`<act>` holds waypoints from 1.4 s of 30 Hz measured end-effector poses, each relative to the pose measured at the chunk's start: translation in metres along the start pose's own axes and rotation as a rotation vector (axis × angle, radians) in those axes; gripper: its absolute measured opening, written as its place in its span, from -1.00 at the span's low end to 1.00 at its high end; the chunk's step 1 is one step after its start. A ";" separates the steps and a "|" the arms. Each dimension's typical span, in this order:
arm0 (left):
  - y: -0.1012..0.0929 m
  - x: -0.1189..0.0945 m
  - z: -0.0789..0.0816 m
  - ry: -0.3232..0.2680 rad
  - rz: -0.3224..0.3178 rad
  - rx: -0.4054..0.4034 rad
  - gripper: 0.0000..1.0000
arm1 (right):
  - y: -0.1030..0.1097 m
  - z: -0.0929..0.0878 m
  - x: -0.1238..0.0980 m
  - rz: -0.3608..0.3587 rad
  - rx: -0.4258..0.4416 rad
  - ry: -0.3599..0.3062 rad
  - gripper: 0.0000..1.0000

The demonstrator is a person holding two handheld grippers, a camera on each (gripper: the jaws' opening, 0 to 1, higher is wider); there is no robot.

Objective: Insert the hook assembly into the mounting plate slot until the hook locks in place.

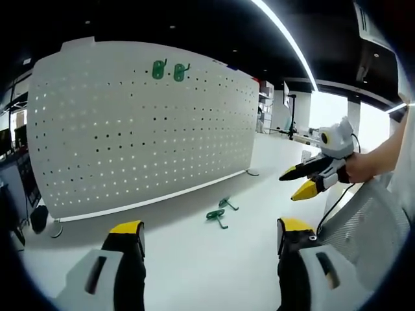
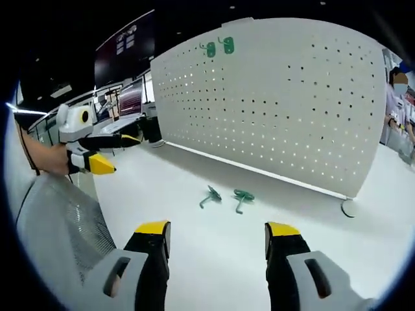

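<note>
Two grippers hang above the white table point(image 1: 194, 259), both with jaws spread wide and nothing between them. Nearest in the left gripper view is the left gripper point(image 1: 207, 228); in the right gripper view, the right gripper point(image 2: 217, 228) sits likewise low and level, aimed at the board. Each also appears in the other's view, held out from a sleeve at the side, yellow tips parted.

Just ahead on the table lie two loose green hooks, side by side and apart: one hook point(image 2: 209, 195) and a second hook point(image 2: 243, 197). Beyond them stands the white pegboard point(image 2: 292, 97), upright on small feet, with two hung hooks point(image 2: 218, 47) already seated near its top edge.

The step in hand looks like the approach to pick-up; no loose hook is grasped yet. Next, one gripper likely needs to drop onto a hook and close across its stem.
</note>
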State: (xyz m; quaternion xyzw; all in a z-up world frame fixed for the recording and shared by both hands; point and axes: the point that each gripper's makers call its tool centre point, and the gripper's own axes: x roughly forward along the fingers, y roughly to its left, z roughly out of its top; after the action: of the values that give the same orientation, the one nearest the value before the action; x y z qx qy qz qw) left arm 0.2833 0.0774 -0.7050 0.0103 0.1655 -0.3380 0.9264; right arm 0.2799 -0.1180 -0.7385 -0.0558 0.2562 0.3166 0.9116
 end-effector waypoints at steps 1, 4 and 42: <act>0.000 0.000 0.000 0.001 -0.001 -0.001 0.72 | 0.000 0.000 0.000 0.000 -0.001 -0.001 0.15; -0.001 0.000 0.000 0.001 -0.003 0.000 0.72 | -0.001 -0.003 0.000 -0.004 0.003 0.010 0.15; 0.001 0.031 -0.025 0.243 -0.160 0.155 0.66 | -0.006 -0.003 -0.001 -0.020 0.017 0.006 0.15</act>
State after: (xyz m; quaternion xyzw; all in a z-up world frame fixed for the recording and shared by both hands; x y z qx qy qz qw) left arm 0.2984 0.0620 -0.7387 0.1093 0.2502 -0.4186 0.8662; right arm 0.2815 -0.1242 -0.7407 -0.0516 0.2612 0.3050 0.9144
